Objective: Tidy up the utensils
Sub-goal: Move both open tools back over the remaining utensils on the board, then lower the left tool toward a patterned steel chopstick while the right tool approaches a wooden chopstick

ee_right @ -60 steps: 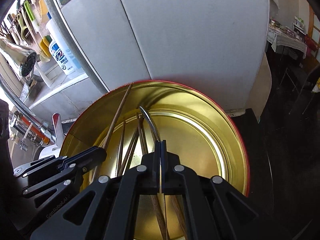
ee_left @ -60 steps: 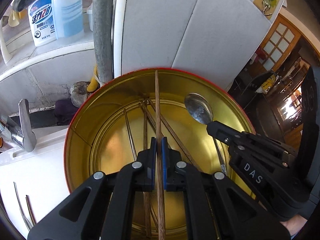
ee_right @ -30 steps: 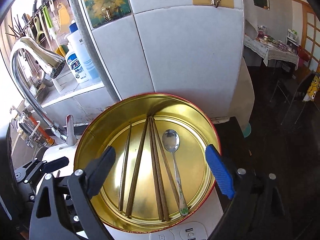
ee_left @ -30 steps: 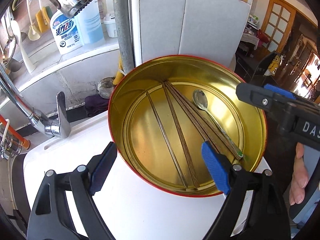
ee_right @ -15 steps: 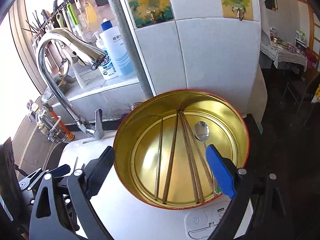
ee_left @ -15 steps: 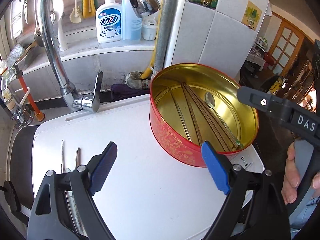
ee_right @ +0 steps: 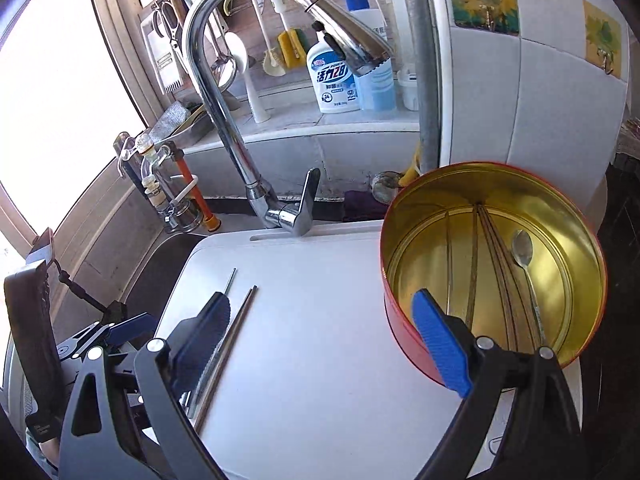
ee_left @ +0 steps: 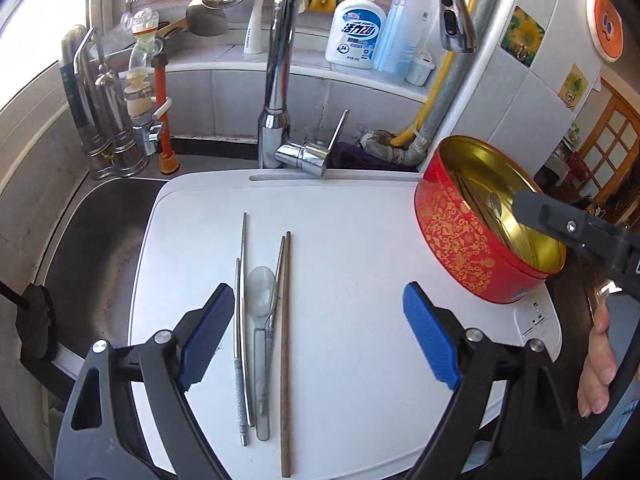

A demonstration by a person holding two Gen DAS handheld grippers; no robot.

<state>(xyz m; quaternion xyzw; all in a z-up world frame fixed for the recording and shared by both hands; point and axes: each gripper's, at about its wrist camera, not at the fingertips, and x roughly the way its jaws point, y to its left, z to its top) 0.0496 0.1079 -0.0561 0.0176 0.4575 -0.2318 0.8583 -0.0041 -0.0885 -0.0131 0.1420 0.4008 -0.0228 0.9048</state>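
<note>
Both the left gripper (ee_left: pixel 316 336) and right gripper (ee_right: pixel 332 340) hang spread and empty; remaining chopsticks (ee_left: pixel 285 344) and, apparently, a clear spoon (ee_left: pixel 261 300) lie left of the tin (ee_left: pixel 452 236), awaiting pickup.

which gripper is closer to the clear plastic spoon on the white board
Left. The left gripper hangs open right over the clear spoon; the right gripper sits toward the red tin.
</note>
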